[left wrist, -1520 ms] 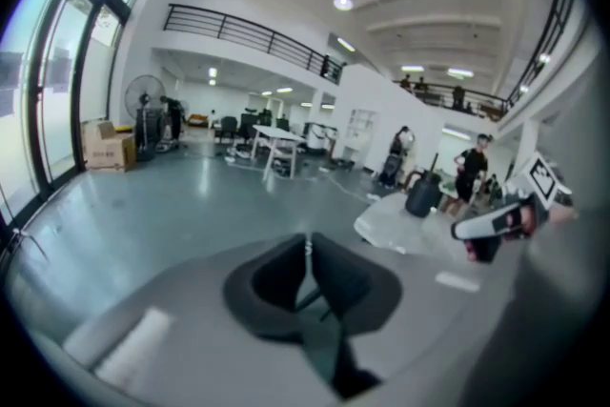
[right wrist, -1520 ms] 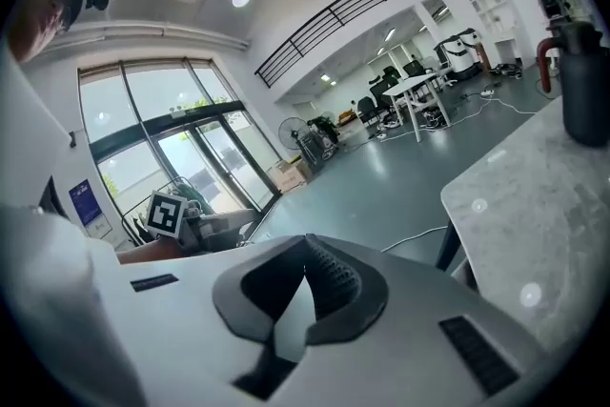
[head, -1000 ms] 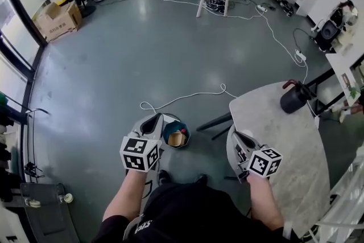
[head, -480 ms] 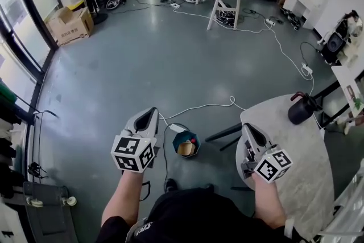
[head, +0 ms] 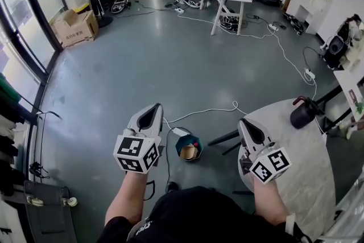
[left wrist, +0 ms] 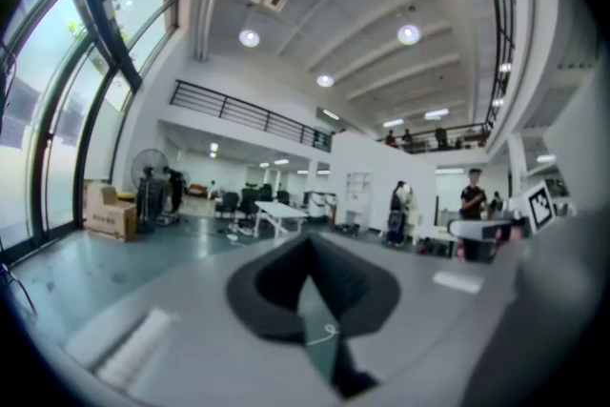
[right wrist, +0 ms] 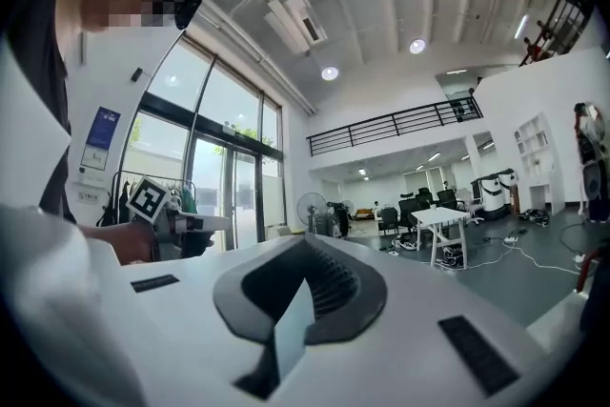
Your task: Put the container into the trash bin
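Appearing only in head view: trash bin (head: 180,147).

Head view downward; gripper views level.

Small round teal trash bin (head: 181,143) standing upright on the grey floor, its open mouth facing up, tan container (head: 190,152) sitting inside it, showing below the rim
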`<action>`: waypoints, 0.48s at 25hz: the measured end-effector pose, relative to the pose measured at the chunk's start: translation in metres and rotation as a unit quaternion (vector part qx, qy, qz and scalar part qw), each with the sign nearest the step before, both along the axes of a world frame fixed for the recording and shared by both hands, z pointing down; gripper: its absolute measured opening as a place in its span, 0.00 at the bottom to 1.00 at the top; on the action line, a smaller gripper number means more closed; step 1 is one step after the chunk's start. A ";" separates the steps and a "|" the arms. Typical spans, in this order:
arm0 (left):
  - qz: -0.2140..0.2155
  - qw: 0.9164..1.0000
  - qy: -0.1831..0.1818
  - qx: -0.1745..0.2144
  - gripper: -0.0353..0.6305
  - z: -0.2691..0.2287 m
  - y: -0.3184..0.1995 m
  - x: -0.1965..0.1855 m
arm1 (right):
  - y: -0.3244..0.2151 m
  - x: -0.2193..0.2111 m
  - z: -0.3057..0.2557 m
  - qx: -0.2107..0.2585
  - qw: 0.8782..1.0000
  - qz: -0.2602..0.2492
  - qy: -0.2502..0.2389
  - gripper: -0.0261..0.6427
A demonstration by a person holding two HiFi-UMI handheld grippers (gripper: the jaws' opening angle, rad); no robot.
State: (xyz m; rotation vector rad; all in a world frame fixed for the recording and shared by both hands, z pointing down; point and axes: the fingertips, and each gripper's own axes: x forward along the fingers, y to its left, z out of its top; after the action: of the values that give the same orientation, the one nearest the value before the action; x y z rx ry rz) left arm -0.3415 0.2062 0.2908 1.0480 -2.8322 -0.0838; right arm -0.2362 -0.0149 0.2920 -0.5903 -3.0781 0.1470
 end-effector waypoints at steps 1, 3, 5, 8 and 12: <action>-0.001 1.000 0.000 -0.001 0.07 0.000 0.000 -0.001 | 0.000 -0.001 0.001 -0.001 1.000 0.002 0.002 0.02; -0.004 1.000 0.000 -0.003 0.07 0.000 0.002 -0.002 | -0.002 -0.002 0.003 -0.005 1.000 0.006 0.007 0.02; -0.005 1.000 -0.001 -0.006 0.07 0.000 0.002 -0.005 | -0.007 -0.001 0.005 -0.007 1.000 0.012 0.010 0.02; -0.004 1.000 -0.001 -0.007 0.07 0.002 -0.002 -0.008 | -0.021 0.002 0.008 -0.013 1.000 0.024 0.014 0.02; 0.004 1.000 0.002 -0.008 0.07 0.005 -0.011 -0.007 | -0.032 0.005 0.006 -0.020 0.999 0.035 0.015 0.02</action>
State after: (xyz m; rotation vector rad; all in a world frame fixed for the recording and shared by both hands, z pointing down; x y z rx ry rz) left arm -0.3483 0.1957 0.2957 1.0542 -2.8202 -0.0638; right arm -0.2308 -0.0465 0.2975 -0.4765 -3.0754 0.2162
